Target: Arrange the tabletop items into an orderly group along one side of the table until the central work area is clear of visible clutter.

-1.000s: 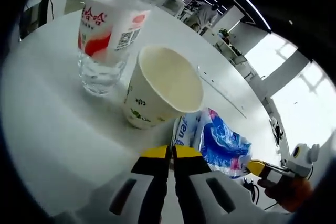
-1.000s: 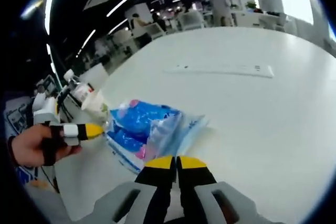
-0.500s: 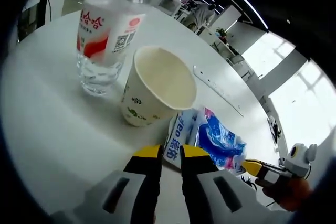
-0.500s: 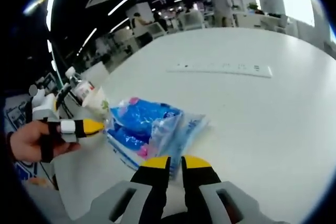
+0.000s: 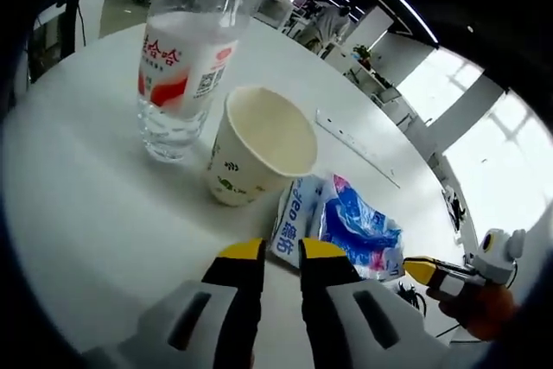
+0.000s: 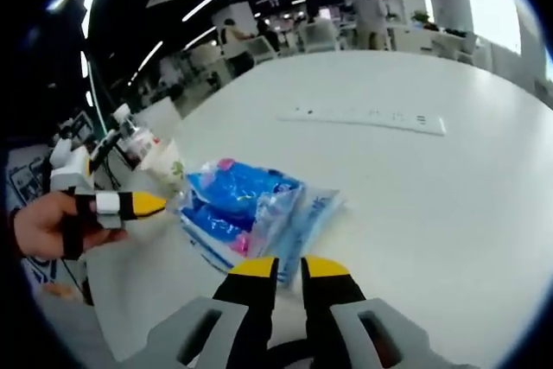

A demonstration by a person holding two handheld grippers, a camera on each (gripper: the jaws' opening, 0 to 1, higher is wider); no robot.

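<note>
Standing bottle (image 5: pixel 185 58) beside cup (image 5: pixel 257 144) | right view: packet (image 6: pixel 251 212) | both fingers slightly apart, holding nothing

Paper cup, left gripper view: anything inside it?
The paper cup tilts its mouth toward the camera: the pale inner wall looks bare, with nothing visible inside. Its bottom is hidden by the near rim, so a small item there cannot be ruled out.
</note>
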